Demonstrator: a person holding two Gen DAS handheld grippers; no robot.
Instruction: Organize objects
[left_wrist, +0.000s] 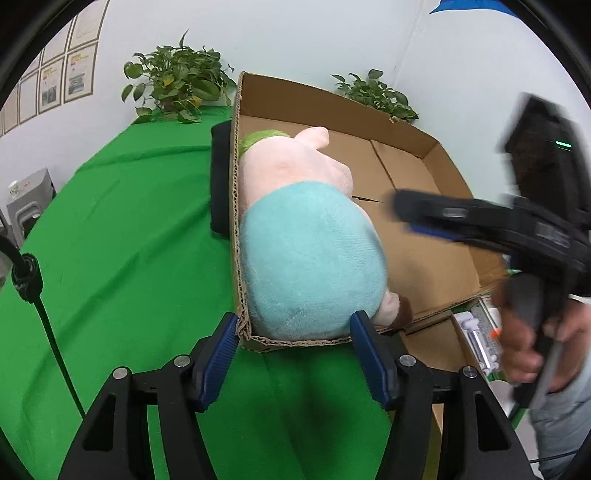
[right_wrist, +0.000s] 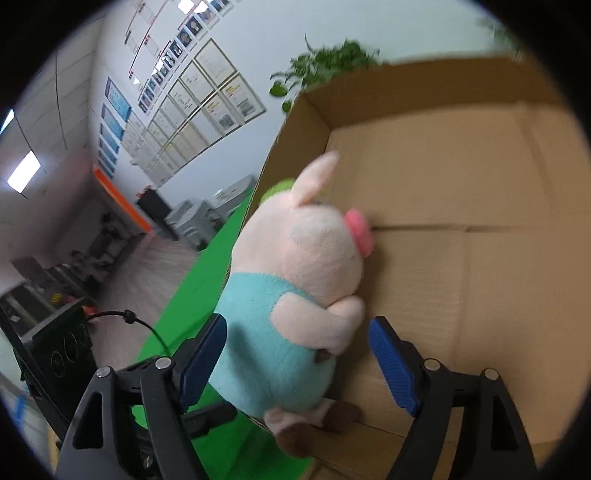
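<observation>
A plush pig (left_wrist: 310, 251) with a pink head and teal body lies in the near left corner of an open cardboard box (left_wrist: 424, 258). My left gripper (left_wrist: 295, 332) is open. Its blue pads flank the box corner and the pig's teal rear without squeezing them. In the right wrist view the pig (right_wrist: 295, 266) stands against the left wall of the box (right_wrist: 461, 184). My right gripper (right_wrist: 299, 350) is open around the pig's lower body; the right pad stands clear of it. From the left wrist view the right gripper (left_wrist: 406, 210) shows blurred over the box, held by a hand (left_wrist: 532, 343).
The box sits on a green cloth (left_wrist: 129, 240). A black object (left_wrist: 221, 184) lies against the box's left wall. Two potted plants (left_wrist: 177, 85) stand at the back. A smaller carton with packaged items (left_wrist: 480, 339) is at the right. A black cable (left_wrist: 26, 273) runs along the left.
</observation>
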